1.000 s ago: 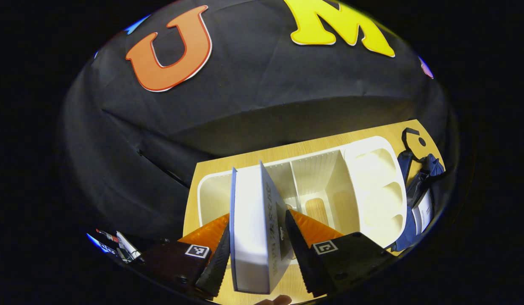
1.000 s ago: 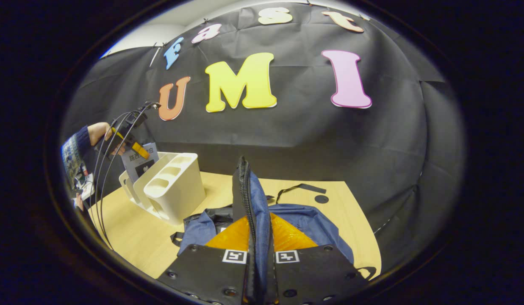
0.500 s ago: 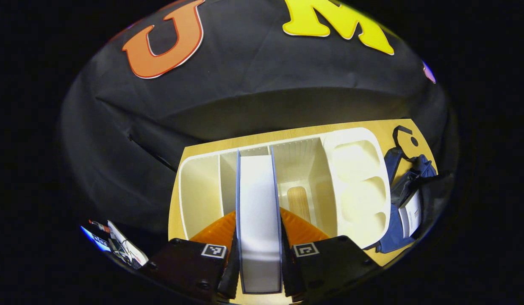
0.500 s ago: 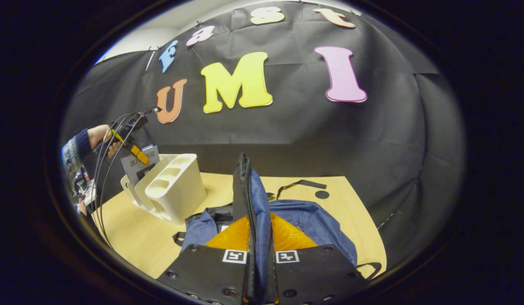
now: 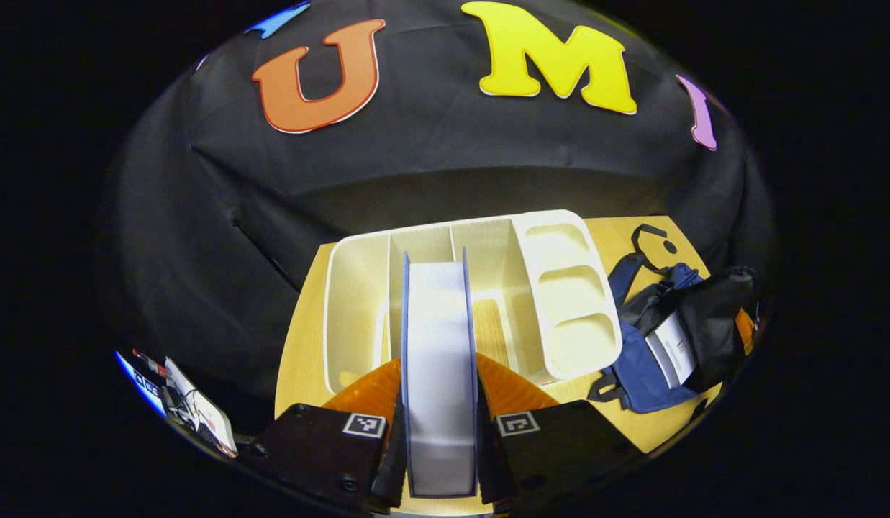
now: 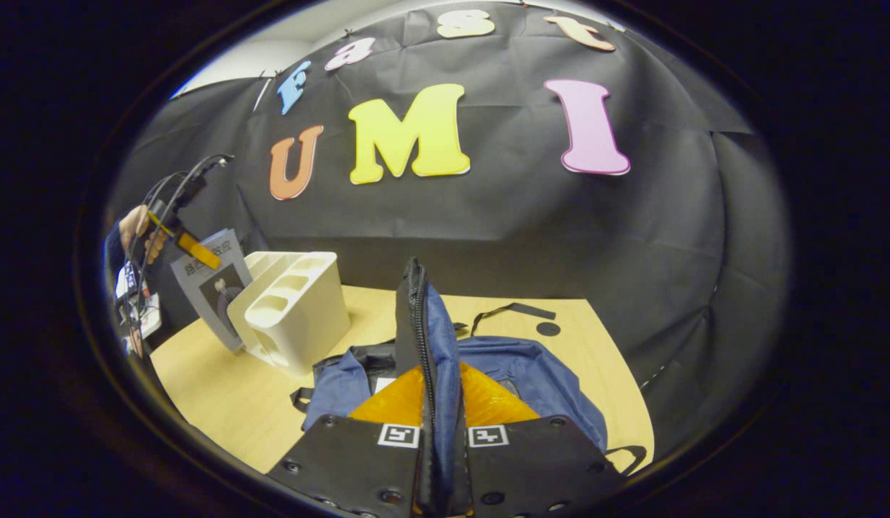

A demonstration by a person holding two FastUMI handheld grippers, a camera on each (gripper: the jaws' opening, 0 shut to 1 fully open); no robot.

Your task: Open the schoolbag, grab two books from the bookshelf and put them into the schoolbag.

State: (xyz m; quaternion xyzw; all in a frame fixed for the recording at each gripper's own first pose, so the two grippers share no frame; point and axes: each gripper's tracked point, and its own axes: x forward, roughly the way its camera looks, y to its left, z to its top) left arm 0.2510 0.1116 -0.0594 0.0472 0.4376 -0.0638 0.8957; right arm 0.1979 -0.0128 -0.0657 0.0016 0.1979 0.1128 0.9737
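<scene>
The left tool [image 5: 439,432] clamps a blue-covered book [image 5: 439,374], now lifted above the white plastic bookshelf [image 5: 552,288]; at 3 o'clock, the right tool [image 6: 439,460] pinches the blue fabric schoolbag's [image 6: 531,381] zipper edge.

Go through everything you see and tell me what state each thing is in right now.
Book: clamped between the left gripper's fingers, lifted out of the bookshelf.
Bookshelf: upright on the table, visible slots empty.
Schoolbag: open, flap held up by the right gripper.
Second book: already inside the schoolbag.
</scene>
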